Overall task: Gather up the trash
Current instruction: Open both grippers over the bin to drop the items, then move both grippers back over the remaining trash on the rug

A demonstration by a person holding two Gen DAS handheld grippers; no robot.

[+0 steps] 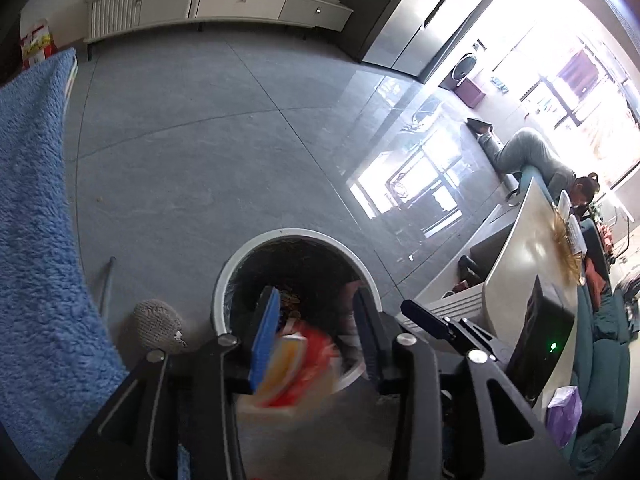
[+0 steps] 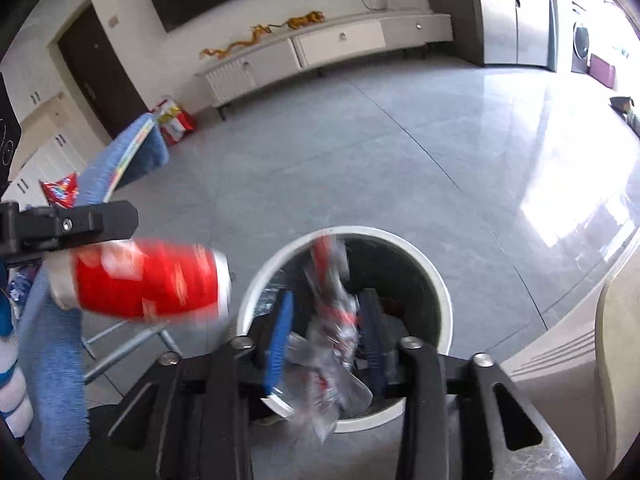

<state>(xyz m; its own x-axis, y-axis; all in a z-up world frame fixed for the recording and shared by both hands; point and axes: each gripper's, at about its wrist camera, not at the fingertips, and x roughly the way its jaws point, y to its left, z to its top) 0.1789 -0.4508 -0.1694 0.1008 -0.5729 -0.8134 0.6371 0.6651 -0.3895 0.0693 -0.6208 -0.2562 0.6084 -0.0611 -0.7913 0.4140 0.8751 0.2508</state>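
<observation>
A white-rimmed round trash bin (image 1: 224,276) stands on the grey floor; it also shows in the right wrist view (image 2: 440,280). My left gripper (image 1: 316,312) hovers over its near rim, jaws apart, with a blurred red and yellow can (image 1: 296,364) between them, seemingly loose. The same red can (image 2: 148,280) shows blurred at the left of the right wrist view, beside the left gripper's black body. My right gripper (image 2: 326,312) is over the bin, jaws apart, with a blurred clear and red plastic wrapper (image 2: 332,344) between its fingers.
A blue fluffy cloth on a metal-legged stand (image 1: 36,240) lies left of the bin, with a grey knitted ball (image 1: 158,326) beside it. A beige table (image 1: 528,248) with a black box is on the right. A white sideboard (image 2: 320,52) lines the far wall.
</observation>
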